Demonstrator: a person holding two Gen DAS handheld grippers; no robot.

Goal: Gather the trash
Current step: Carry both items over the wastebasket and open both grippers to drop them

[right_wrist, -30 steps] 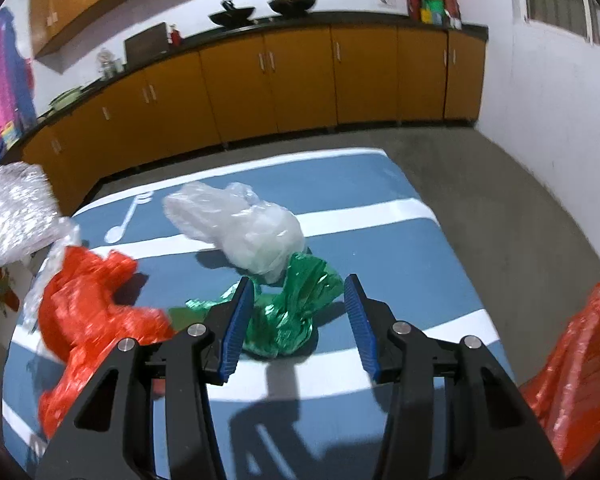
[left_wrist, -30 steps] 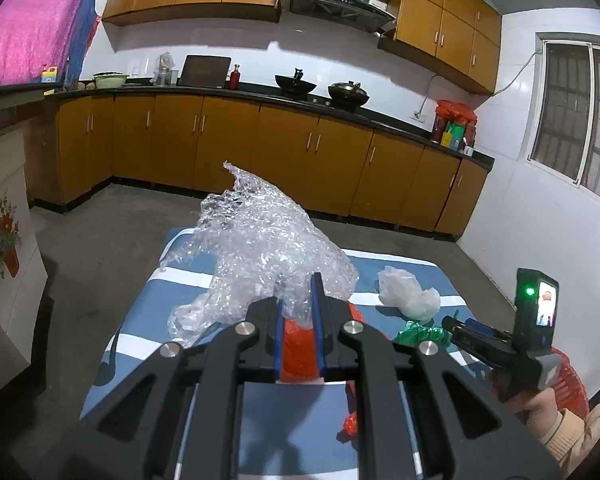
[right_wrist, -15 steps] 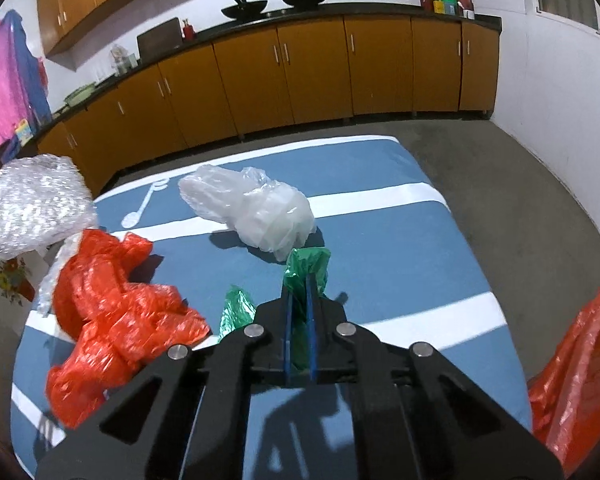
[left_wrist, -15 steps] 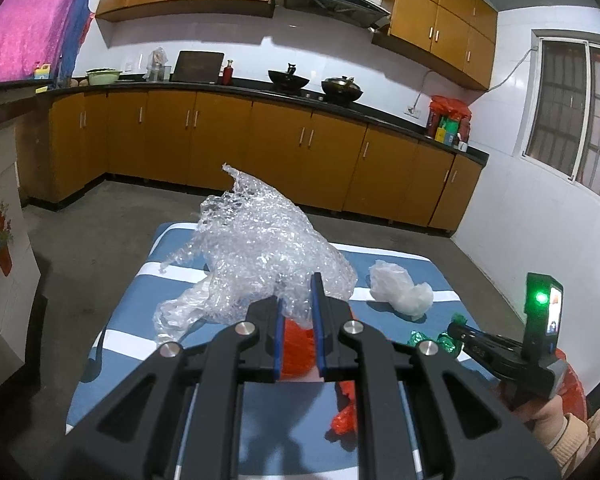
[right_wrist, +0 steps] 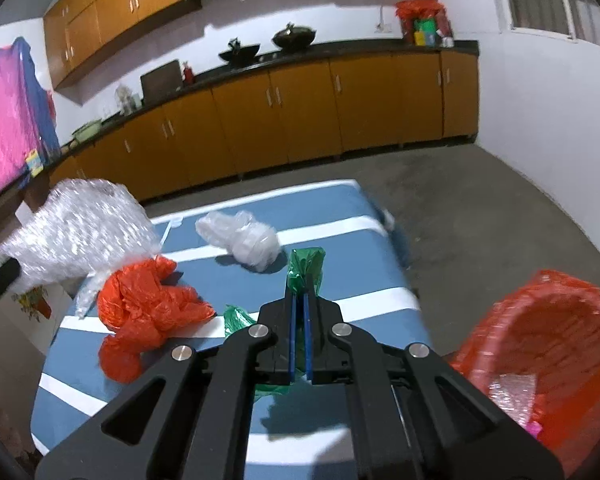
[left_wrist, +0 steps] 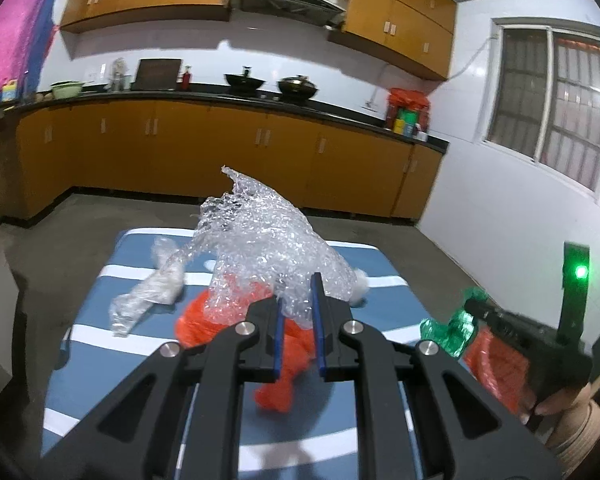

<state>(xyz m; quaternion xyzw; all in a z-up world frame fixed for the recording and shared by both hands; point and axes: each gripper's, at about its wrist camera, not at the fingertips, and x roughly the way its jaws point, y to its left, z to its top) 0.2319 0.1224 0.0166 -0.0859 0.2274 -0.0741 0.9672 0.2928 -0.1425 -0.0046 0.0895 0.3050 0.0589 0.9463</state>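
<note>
The bubble wrap is showing as a large crumpled clear sheet, bubbled and glossy, rising to a ragged peak. The left gripper is holding it raised above the counter, which is wearing a blue cover with white stripes. The jaws are standing narrowly apart with the lower edge of the wrap and a fold of the red plastic bag pinched between the blue pads; the bulk of the wrap is billowing up and forward beyond the jaw tips, and a twisted clear tail is trailing down to the left toward the cover. The red bag is hanging crumpled below and behind the wrap, its lower end close over the counter; whether it is touching cannot be told.

The green plastic bag is appearing as thin, translucent, creased film. The right gripper is pinching it, jaws pressed nearly together, one end sticking up past the tips and the other bunching out below to the left. It is being held off the counter, near its right edge.

A crumpled white plastic bag is lying on the counter, apart from both grippers. A red mesh basket lined with red plastic is standing to the right of the counter, with a pinkish scrap lying inside.
</note>
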